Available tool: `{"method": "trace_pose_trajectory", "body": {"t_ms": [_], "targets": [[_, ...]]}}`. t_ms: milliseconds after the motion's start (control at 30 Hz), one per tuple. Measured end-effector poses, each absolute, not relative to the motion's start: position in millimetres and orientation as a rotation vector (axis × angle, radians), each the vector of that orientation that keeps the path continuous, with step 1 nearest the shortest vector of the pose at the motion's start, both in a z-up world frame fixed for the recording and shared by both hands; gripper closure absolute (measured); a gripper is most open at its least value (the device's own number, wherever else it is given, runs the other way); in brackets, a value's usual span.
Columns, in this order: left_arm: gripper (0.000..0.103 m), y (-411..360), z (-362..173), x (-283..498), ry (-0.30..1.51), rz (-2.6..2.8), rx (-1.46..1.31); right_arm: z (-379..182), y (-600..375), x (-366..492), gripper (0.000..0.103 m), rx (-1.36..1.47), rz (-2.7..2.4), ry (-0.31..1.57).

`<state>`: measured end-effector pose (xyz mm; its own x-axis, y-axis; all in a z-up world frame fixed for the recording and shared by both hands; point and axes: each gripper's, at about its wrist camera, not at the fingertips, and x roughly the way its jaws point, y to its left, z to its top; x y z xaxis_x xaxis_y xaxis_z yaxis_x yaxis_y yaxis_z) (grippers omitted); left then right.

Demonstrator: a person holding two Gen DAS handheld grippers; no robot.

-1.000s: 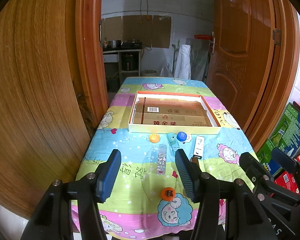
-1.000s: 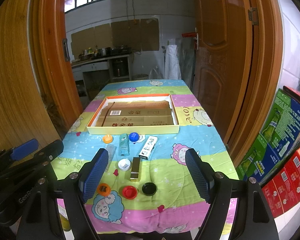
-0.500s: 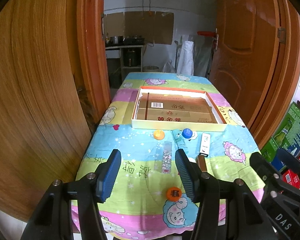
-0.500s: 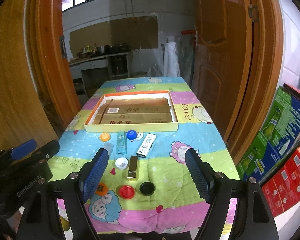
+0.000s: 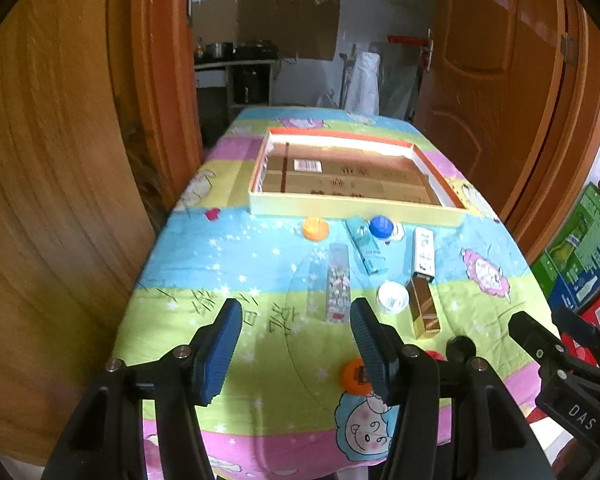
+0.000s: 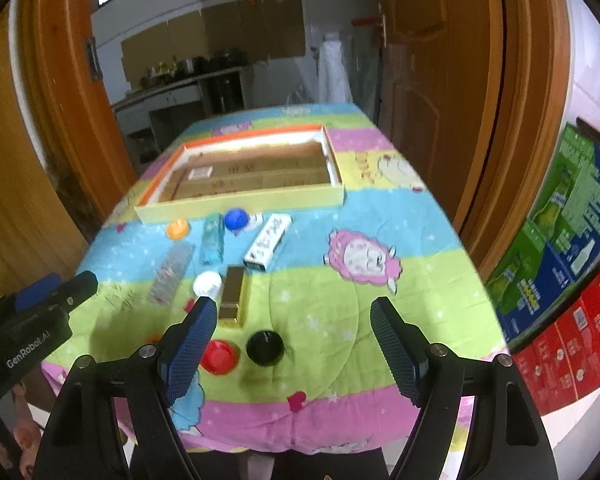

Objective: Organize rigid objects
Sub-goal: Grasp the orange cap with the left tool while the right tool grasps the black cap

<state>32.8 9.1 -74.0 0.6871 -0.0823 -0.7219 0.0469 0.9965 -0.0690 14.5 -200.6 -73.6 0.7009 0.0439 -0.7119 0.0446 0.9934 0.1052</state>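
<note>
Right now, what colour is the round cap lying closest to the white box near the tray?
Blue. The cap shows best in the left wrist view.

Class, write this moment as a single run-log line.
left gripper: open, empty | right gripper: open, empty | tray: nothing sorted in | caps, boxes: loose on tablecloth | gold box: nearest right gripper

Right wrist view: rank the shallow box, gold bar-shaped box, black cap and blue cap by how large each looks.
1. shallow box
2. gold bar-shaped box
3. black cap
4. blue cap

The black cap lies nearer the camera, so the order of the two caps is unsure.
</note>
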Motion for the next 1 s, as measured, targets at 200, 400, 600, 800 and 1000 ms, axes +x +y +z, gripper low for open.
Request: {"method": "trace_pose_trajectory", "body": {"t_ms": [200,400,600,800,1000], "targets": [[0.046,-2,-96,32,0.835,-0.143,-0.013,-98,-201,19,0.022,0.108,0.038,0.831],[0.046,-16,-113,23,0.849,-0.230,0.009,-119,-204,13,0.022,0.092,0.064,0.862],[0.049,-29,-127,19,0.860,-0.246,0.059,-127,-208,10,0.022,0.105,0.069,0.874],[0.068,-28,-142,24,0.873,-0.225,0.047,-131,-203,11,0.022,0.086,0.082,0.873],[0.073,-23,-143,26,0.863,-0.219,0.025,-139,-199,15,0.022,0.043,0.085,0.874]]}}
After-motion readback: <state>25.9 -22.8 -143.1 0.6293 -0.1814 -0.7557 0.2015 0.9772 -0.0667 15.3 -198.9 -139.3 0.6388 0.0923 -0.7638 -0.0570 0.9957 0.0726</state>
